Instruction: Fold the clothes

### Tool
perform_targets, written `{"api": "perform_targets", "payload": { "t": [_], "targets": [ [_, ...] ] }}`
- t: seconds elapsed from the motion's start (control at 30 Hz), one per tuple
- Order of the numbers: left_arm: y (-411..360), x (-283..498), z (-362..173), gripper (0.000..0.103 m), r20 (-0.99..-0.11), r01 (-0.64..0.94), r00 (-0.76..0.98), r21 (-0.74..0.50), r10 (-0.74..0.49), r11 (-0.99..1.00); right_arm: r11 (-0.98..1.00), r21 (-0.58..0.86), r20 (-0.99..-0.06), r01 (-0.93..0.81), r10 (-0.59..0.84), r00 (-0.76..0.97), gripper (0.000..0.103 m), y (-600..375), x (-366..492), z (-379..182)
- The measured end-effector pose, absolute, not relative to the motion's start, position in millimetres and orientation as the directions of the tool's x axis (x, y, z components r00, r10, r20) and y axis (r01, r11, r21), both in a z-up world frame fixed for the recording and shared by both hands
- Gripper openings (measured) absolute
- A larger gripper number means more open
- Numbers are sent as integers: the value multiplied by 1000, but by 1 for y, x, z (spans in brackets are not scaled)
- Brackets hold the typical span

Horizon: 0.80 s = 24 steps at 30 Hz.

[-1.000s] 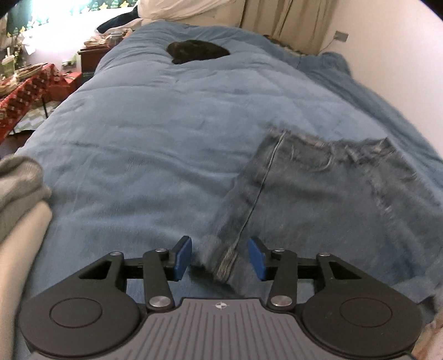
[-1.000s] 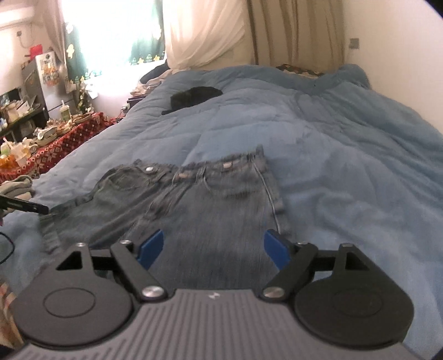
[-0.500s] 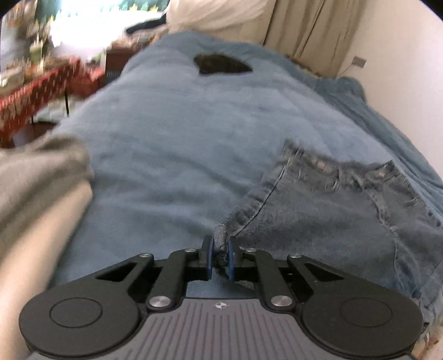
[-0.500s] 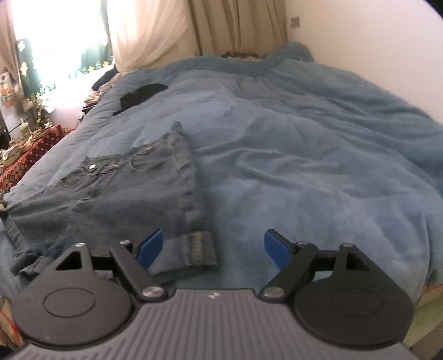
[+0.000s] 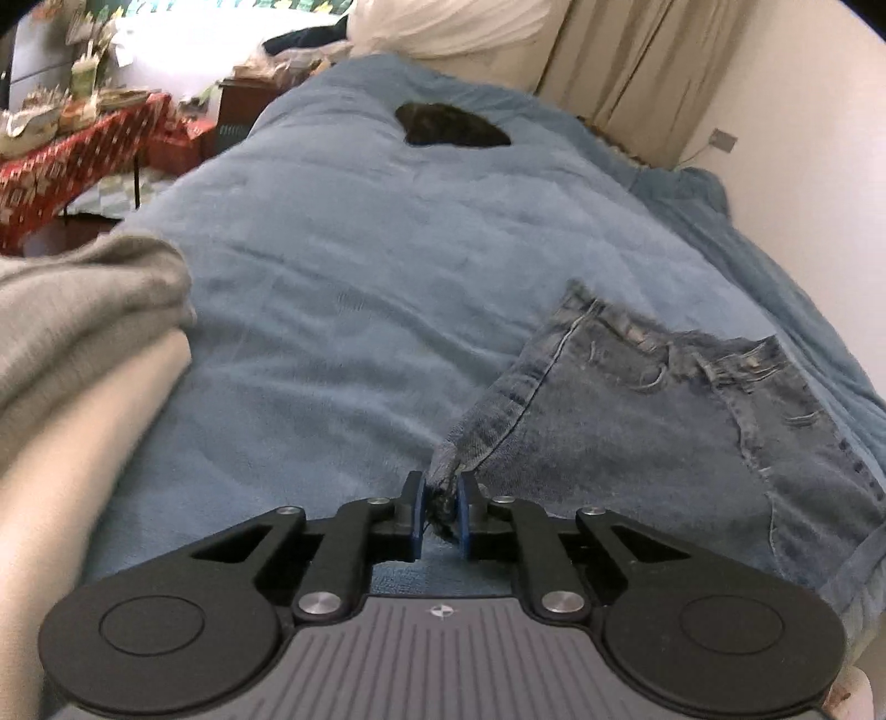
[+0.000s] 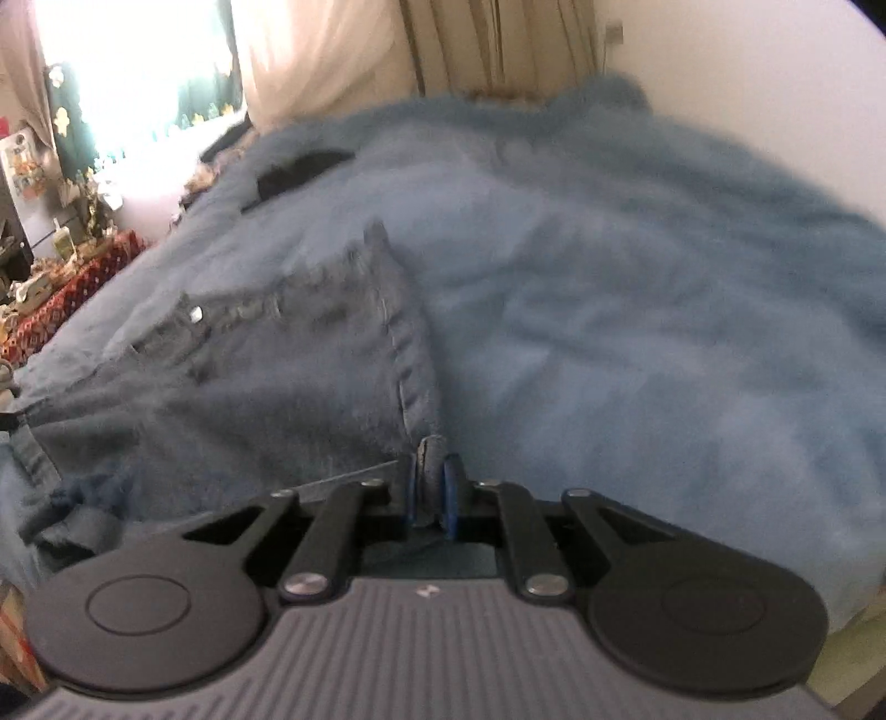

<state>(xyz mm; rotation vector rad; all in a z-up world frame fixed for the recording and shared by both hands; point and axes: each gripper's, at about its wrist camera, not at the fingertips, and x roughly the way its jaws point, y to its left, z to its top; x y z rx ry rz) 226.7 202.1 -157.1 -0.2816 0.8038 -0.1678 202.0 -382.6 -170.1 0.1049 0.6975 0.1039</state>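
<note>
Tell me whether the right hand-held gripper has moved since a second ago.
Yes. The right hand-held gripper slid rightward from mid-shorts to the denim shorts' right hem, closing on it.

Daylight pours in from the window (image 6: 138, 72), blown out to pure white in the right wrist view, and the curtain (image 6: 332, 61) beside it glows with the glare. The same window (image 5: 183, 33) burns out in the left wrist view too. Light falls off away from the window: the bed (image 5: 387, 266) is evenly, softly lit there, with a dark shadow under the tool (image 5: 440, 509). The left view is fairly sharp on the jeans (image 5: 664, 432), but the folded pile (image 5: 83, 343) on the window side smears. The right view is blurred all over, the bed (image 6: 637, 288) and jeans (image 6: 249, 376) fuzzy. Fisheye bending curves the wall (image 5: 803, 138), and the corners go black.
</note>
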Motion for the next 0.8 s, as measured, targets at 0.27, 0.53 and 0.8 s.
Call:
{"api": "perform_targets", "payload": {
  "t": [0.27,0.53,0.8],
  "targets": [
    [194,220,-164,13,-723,33,653,-270,-225,962,994,91,-688,-55,103,718,27,-377,210,-175],
    [158,176,-134,14,-674,228,653,-261,-346,938,985,110,-652,-131,172,738,32,-353,168,-160],
    [61,131,-135,22,-664,527,497,-280,-558,802,896,138,-645,-422,405,648,36,-256,140,-179]
  ]
}}
